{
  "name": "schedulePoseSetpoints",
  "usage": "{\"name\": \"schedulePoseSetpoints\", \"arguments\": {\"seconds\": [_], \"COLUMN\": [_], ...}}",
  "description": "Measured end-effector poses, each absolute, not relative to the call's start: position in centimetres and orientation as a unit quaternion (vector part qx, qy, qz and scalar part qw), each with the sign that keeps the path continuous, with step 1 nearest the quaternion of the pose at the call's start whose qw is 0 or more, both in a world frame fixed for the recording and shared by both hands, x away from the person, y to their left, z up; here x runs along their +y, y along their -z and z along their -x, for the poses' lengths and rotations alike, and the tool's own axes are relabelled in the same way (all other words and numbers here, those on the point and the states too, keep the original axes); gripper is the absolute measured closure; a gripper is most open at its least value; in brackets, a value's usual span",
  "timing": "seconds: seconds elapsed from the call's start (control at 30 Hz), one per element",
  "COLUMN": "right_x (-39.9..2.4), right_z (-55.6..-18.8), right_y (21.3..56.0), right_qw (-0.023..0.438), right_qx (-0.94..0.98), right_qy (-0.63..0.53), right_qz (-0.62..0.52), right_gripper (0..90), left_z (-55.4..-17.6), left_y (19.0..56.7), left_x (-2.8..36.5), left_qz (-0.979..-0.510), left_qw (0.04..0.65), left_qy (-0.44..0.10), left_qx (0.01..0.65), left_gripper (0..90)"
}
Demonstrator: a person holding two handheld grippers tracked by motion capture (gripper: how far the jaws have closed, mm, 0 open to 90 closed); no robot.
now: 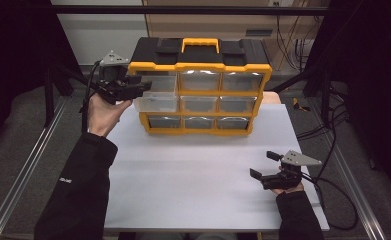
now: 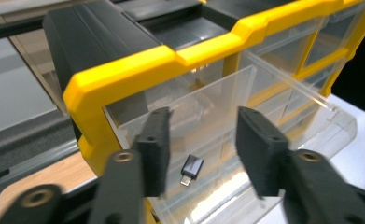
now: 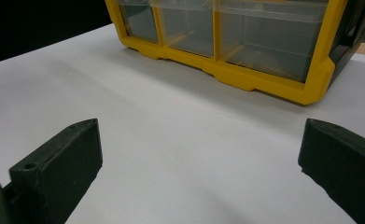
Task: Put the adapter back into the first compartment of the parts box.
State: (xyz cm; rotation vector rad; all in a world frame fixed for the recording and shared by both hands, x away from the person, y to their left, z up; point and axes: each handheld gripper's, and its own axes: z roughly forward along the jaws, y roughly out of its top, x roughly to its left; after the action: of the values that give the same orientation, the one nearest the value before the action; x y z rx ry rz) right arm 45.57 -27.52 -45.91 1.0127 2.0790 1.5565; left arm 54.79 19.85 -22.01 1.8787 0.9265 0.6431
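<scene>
A yellow and black organizer (image 1: 199, 65) with clear drawers stands at the back of the white table (image 1: 193, 170). Its left middle drawer (image 1: 155, 102) is pulled out. In the left gripper view a small black USB adapter (image 2: 192, 169) lies on the floor of that drawer (image 2: 264, 93). My left gripper (image 1: 145, 87) hangs over the drawer, and its jaws stand apart above the adapter without touching it (image 2: 203, 114). My right gripper (image 1: 263, 165) rests low at the table's front right, open and with nothing between its jaws (image 3: 201, 128).
The other organizer drawers (image 3: 264, 37) are pushed in. Black cables (image 1: 333, 190) trail off the table's right edge. A metal rail (image 1: 28, 165) runs along the left side. White tabletop lies between the organizer and the right gripper.
</scene>
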Motion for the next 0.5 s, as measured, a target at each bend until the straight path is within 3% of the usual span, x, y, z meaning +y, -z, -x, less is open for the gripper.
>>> {"name": "schedulePoseSetpoints", "arguments": {"seconds": [0.23,0.5], "right_x": [-27.5,-27.5], "right_z": [-45.6,-45.6], "right_y": [45.9,45.9], "right_qw": [0.176,0.176], "right_qx": [0.734,0.734], "right_qy": [-0.550,-0.550], "right_qz": [-0.358,-0.357], "right_gripper": [0.2,0.2], "left_z": [-53.8,-52.7], "left_y": [21.9,22.0], "left_x": [19.9,20.2], "left_qz": [-0.745,-0.730], "left_qw": [0.463,0.499], "left_qy": [-0.307,-0.304], "left_qx": [0.370,0.355], "left_gripper": [33.8,13.1]}}
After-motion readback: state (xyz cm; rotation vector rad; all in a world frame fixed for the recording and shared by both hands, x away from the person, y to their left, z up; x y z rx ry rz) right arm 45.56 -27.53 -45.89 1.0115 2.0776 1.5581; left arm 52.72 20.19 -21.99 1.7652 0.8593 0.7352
